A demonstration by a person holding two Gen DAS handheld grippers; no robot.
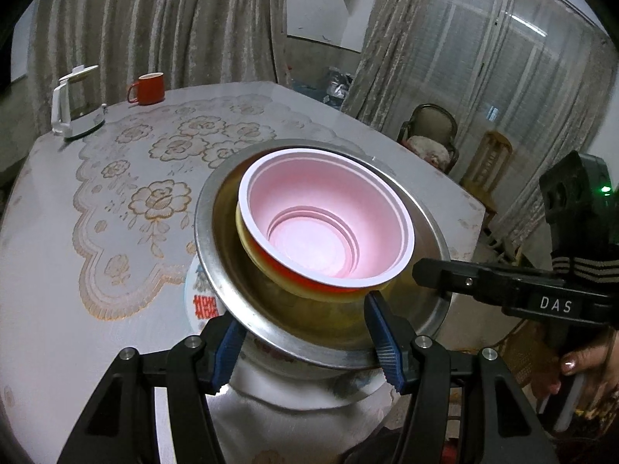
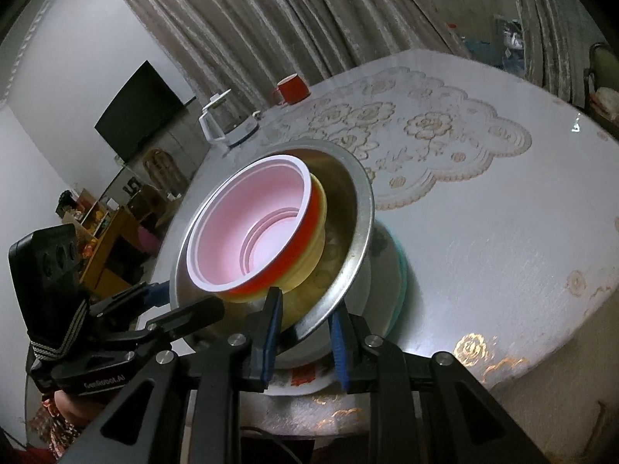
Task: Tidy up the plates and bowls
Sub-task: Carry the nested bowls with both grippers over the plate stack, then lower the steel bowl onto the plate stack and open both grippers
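Both tongs grasp the steel bowl (image 1: 429, 232) by its near rim, left tongs (image 1: 309, 344) and right tongs (image 2: 305, 336) sharing the load, likely to keep the nested red bowl (image 1: 329, 216) level above the plate (image 1: 201, 294) on the surface (image 1: 58, 232).

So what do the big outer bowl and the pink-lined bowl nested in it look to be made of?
The big outer bowl looks like metal, probably stainless steel: grey, with a dull sheen and blurred reflections on its wide rim. The pink-lined bowl seems to be thin moulded plastic: matte, stepped rings inside, red outer wall.
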